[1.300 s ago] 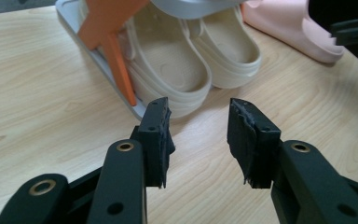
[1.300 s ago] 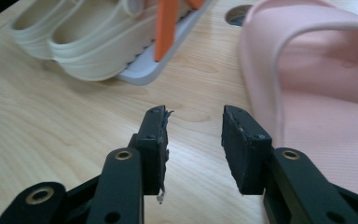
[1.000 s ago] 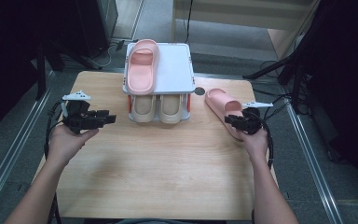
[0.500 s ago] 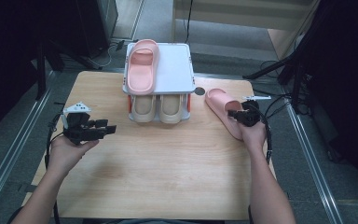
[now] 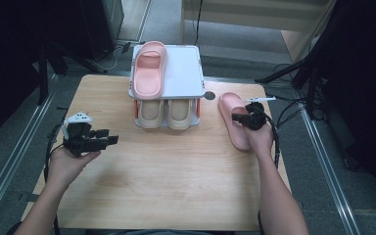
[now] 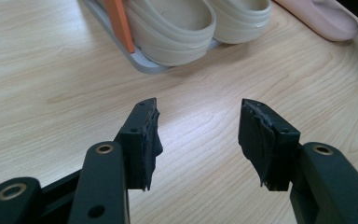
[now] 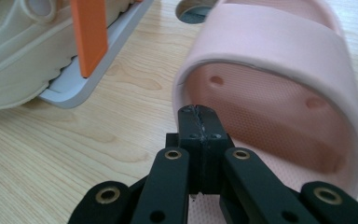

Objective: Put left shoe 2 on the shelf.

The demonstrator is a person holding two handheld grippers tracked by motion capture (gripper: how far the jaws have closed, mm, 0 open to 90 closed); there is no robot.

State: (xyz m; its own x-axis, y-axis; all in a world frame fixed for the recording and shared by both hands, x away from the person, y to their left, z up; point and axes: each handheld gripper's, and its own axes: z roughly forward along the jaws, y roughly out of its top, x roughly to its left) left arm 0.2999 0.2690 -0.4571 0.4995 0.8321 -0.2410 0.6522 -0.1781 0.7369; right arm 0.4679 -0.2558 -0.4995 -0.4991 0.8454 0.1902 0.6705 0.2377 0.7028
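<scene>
High view: right tongs (image 5: 239, 118) pressed together over loose pink rubber slide sandal (image 5: 235, 120) at three o'clock, poised for racking; left tongs (image 5: 110, 138) spread, idle.

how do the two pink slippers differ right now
The pink rubber slipper on the rack lies on the white two-tier rack's top shelf; the pink rubber slipper on the table lies on the wooden table. The rack one is untouched; the right hand-held gripper, shut, sits over the table one's footbed. Both share colour and shape.

Black two-jaw left gripper (image 5: 108, 141) (brass-ringed pivots, worn pads) trailing black cable.
</scene>
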